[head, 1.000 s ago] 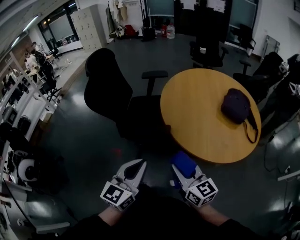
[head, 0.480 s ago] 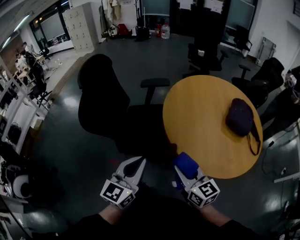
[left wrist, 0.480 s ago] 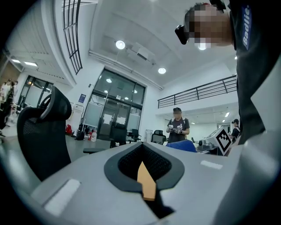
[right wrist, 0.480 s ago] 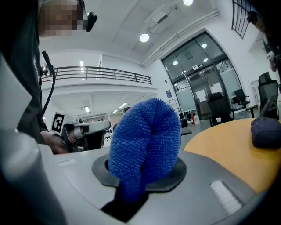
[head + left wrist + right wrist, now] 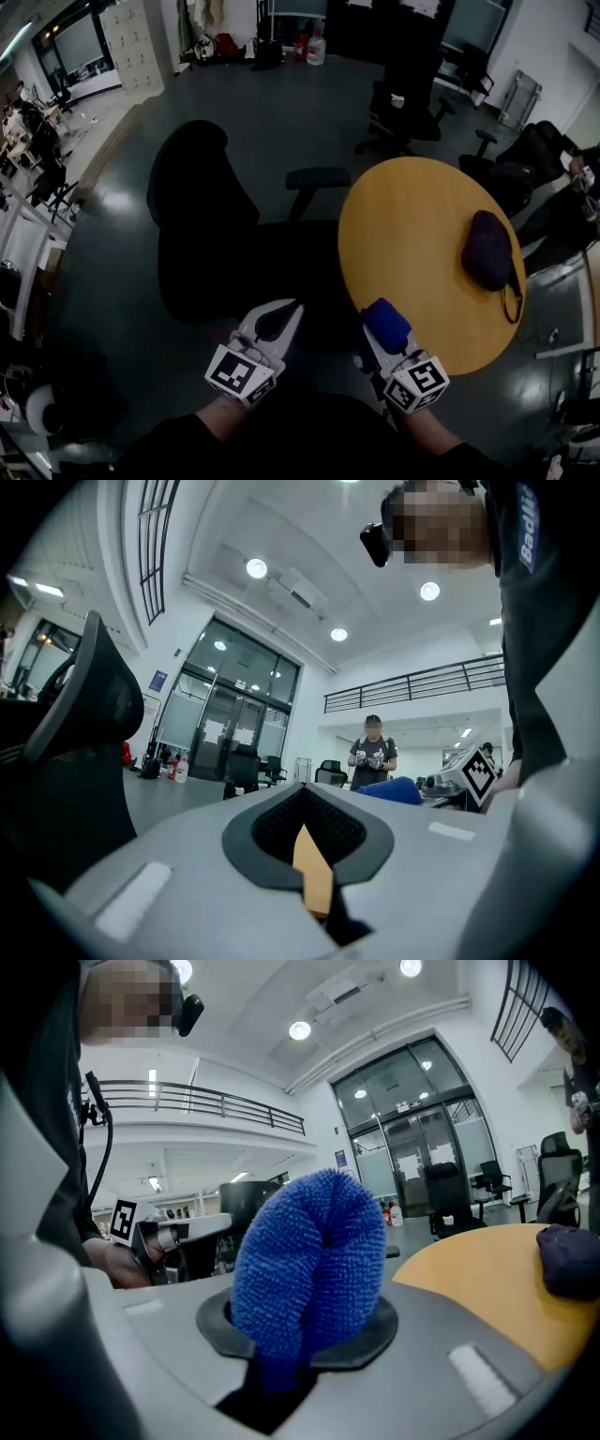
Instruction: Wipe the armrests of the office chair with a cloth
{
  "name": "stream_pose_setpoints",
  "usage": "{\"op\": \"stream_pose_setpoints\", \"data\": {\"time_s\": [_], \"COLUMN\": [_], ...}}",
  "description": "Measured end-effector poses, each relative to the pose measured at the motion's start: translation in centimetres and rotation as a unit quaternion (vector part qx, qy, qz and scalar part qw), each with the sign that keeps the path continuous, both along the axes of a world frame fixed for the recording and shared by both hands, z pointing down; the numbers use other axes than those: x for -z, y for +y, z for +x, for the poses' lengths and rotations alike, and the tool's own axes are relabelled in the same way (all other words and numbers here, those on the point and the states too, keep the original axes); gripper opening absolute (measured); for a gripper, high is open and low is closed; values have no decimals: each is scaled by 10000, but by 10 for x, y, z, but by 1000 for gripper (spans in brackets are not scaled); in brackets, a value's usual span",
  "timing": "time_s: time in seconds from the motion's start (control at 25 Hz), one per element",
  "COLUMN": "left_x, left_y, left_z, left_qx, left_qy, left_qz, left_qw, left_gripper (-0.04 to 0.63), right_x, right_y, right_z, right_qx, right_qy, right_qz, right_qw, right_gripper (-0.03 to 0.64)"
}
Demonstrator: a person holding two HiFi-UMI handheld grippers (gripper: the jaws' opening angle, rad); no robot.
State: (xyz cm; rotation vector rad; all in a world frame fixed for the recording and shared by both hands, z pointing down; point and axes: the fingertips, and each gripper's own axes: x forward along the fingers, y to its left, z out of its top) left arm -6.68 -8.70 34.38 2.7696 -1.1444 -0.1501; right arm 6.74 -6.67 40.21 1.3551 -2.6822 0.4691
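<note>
Black high-backed office chair [image 5: 202,220]: stands on the dark floor at 11 o'clock from the grippers, seat turned toward the table.

Left gripper [image 5: 287,315]: held low at the person's front, pointing to 1 o'clock. Jaws together at the tips with nothing between them; only a sliver of the table's orange shows through the oval gap behind the tips. Not touching the chair.

Chair's far armrest [image 5: 317,176]: black padded bar on a post, at 12 o'clock, just beside the table edge, well apart from both grippers.

Right gripper [image 5: 373,339]: just beside the left, pointing to 11 o'clock. Jaws clamped on a folded blue microfibre cloth [image 5: 309,1260], which bulges out beyond the tips.

Round orange wooden table [image 5: 412,225]: at 1 o'clock from the right gripper.

Dark purple soft bag with strap [image 5: 487,248]: lies on the table toward 3 o'clock.
</note>
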Motion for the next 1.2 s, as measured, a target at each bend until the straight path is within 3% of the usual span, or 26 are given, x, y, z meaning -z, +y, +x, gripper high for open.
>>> {"op": "stream_pose_setpoints", "data": {"time_s": [0.16, 0.36, 0.68, 1.2], "left_x": [-7, -14, -19, -56], "left_y": [-29, -68, -111, -215], "left_z": [-15, -25, -28, -22], "left_qx": [-168, -69, 107, 923], "left_qy": [121, 181, 136, -197], "left_qz": [-33, -119, -58, -353], "left_qw": [9998, 9997, 9998, 9949], "left_gripper": [15, 15, 15, 15], "right_x": [7, 14, 18, 14], "right_y": [-29, -58, -95, -213], "right_z": [-14, -12, -18, 4], "right_qx": [-265, -453, -397, -32], "right_qy": [104, 235, 226, 45], "right_qz": [29, 74, 197, 373], "right_qw": [9996, 9987, 9988, 9993], "right_gripper": [104, 104, 104, 104]}}
